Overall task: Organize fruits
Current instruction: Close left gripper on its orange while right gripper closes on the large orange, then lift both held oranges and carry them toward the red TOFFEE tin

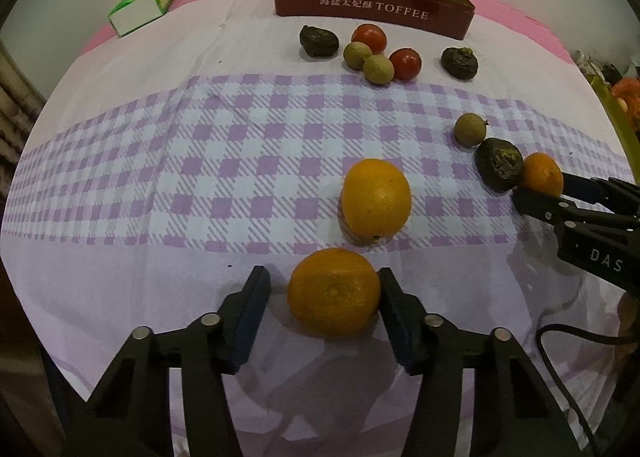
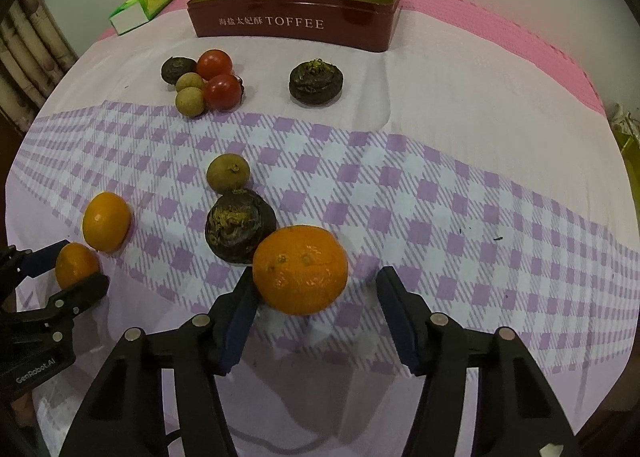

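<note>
1. The left gripper (image 1: 322,311) has its jaws spread around a mandarin (image 1: 334,292) low in the centre of the left wrist view; the right-hand pad touches or nearly touches the peel, while the left-hand pad stands apart, so nothing is pinched yet.
2. The right gripper (image 2: 316,315) is likewise spread, with a second mandarin (image 2: 300,269) between its fingers in the lower centre of the right wrist view — the left-hand pad is against the fruit, the other clear of it.
3. The red toffee tin (image 2: 296,5) at the top of the frame looks empty as far as its interior shows, so I judge the sorting barely begun.
4. All the fruit lies on the checked cloth (image 2: 440,193): a third orange fruit (image 1: 376,197) mid-frame, two cherry tomatoes (image 2: 218,75) and two longans (image 2: 190,93) clustered upper left with a dark wrinkled fruit (image 2: 178,69), another dark one (image 2: 316,83) near the tin, and a longan (image 2: 228,173) touching a third dark fruit (image 2: 239,225).
5. Left to do — close on both mandarins, then move everything.
</note>
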A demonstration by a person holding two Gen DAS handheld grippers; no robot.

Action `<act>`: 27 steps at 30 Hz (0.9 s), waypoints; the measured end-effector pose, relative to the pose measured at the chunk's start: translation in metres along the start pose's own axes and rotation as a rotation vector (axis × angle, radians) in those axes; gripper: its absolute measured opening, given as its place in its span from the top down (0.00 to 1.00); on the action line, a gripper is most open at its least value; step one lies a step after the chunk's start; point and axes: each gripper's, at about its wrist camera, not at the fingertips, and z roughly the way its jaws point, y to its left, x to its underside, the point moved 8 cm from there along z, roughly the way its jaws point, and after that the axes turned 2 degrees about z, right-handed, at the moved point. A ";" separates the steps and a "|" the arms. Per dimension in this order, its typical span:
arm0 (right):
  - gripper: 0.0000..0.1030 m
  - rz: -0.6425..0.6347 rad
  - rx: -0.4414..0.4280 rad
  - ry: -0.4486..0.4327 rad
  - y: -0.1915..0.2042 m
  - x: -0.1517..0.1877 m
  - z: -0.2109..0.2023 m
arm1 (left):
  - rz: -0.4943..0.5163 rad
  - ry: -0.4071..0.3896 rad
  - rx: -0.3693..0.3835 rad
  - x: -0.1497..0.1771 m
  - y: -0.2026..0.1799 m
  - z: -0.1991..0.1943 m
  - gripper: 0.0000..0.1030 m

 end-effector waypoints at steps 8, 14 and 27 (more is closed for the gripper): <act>0.61 -0.014 0.004 -0.030 0.004 -0.004 -0.001 | -0.001 -0.004 0.010 0.001 0.000 -0.002 0.57; 0.62 0.000 -0.012 -0.037 0.000 -0.003 -0.001 | -0.008 -0.005 0.025 0.001 0.001 -0.004 0.58; 0.63 0.021 -0.034 -0.044 -0.004 -0.003 -0.004 | -0.016 -0.015 0.026 -0.003 0.003 -0.005 0.58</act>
